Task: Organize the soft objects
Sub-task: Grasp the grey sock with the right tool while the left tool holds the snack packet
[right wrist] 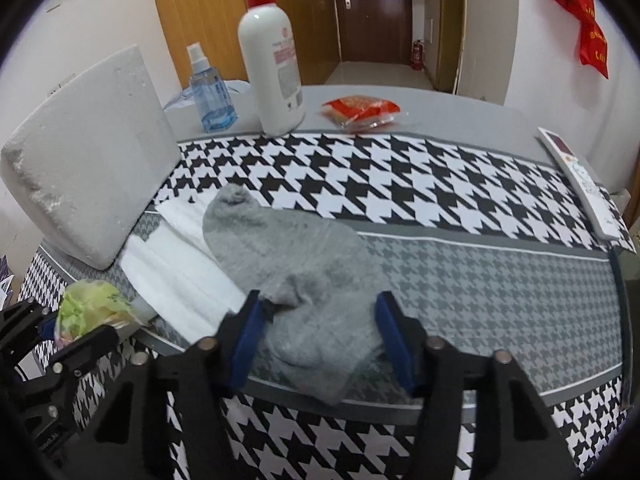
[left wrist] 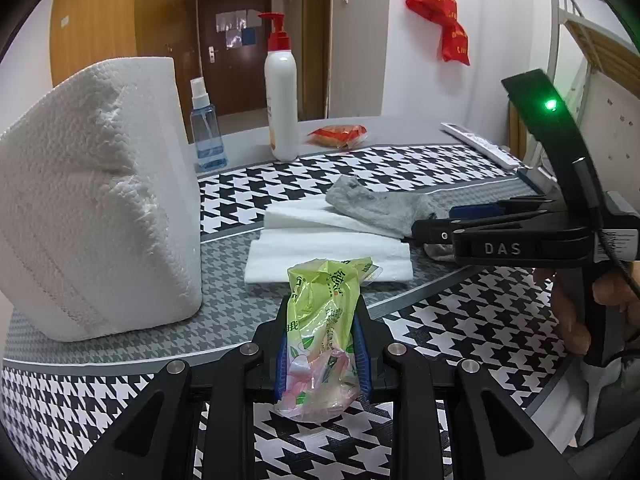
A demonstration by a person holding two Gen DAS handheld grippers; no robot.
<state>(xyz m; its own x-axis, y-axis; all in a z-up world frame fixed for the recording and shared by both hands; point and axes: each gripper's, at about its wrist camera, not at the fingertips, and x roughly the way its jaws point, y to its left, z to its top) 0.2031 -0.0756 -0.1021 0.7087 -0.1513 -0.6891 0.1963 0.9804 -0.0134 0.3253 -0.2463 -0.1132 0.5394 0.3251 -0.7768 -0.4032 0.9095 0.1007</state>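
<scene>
left gripper (left wrist: 322, 344) clamps green packet (left wrist: 326, 300); right fingers (right wrist: 246, 338) seemingly straddle grey sock (right wrist: 296, 272).

Pack print (left wrist: 325, 312): we cannot read the crumpled wrapper.
Bottle label (right wrist: 287, 65): too small for us.
Sock (right wrist: 296, 276): near end blurred.

On the houndstooth cloth there were two folded white tissue sheets (left wrist: 328, 258), one grey knitted sock (right wrist: 296, 280), one large white embossed paper pack (left wrist: 96, 200), one crumpled green plastic packet (left wrist: 324, 320), two bottles, a white pump bottle (right wrist: 274, 68) and a blue spray bottle (right wrist: 210, 96), one red snack wrapper (right wrist: 360, 110) and one white remote control (right wrist: 576, 184).
</scene>
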